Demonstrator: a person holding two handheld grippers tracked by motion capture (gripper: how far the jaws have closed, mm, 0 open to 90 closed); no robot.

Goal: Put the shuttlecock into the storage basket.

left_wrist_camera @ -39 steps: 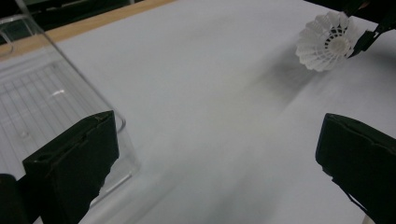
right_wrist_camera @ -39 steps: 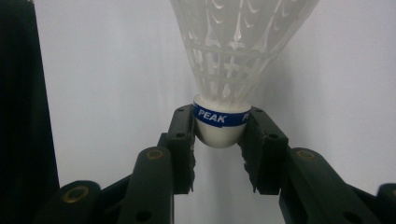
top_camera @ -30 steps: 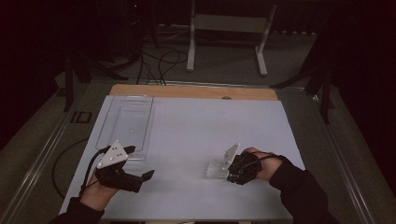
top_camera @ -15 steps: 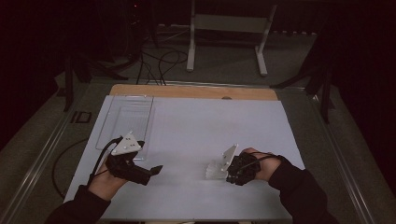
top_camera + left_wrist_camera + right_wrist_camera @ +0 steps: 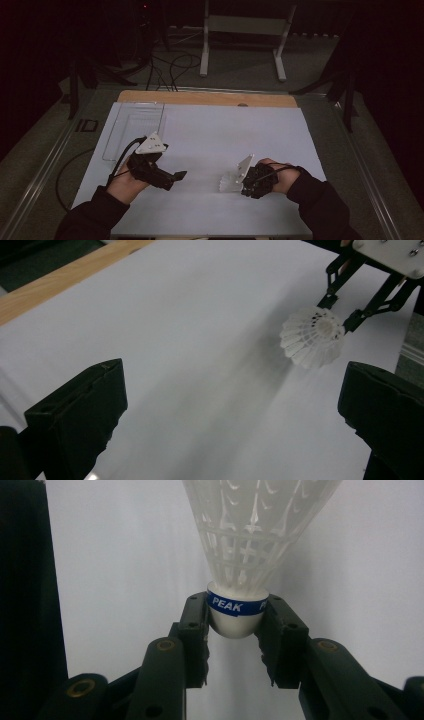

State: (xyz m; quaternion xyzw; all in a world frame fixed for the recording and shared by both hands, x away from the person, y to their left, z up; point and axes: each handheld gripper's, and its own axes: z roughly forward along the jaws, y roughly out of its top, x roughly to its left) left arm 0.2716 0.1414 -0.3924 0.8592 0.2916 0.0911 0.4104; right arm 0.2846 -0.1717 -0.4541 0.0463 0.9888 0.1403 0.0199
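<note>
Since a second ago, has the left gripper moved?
Yes. In the high view the left gripper has shifted up-table, so its grey plate now sits nearer the clear tray's near end.

One white shuttlecock [image 5: 231,181]; one clear tray [image 5: 131,130]; two grippers, left gripper [image 5: 176,176] and right gripper [image 5: 242,186].

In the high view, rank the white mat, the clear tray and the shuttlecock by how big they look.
1. White mat: largest by far.
2. Clear tray, at the mat's far left.
3. Shuttlecock: smallest, held in the right gripper, though it sits nearer the camera than the tray.
</note>
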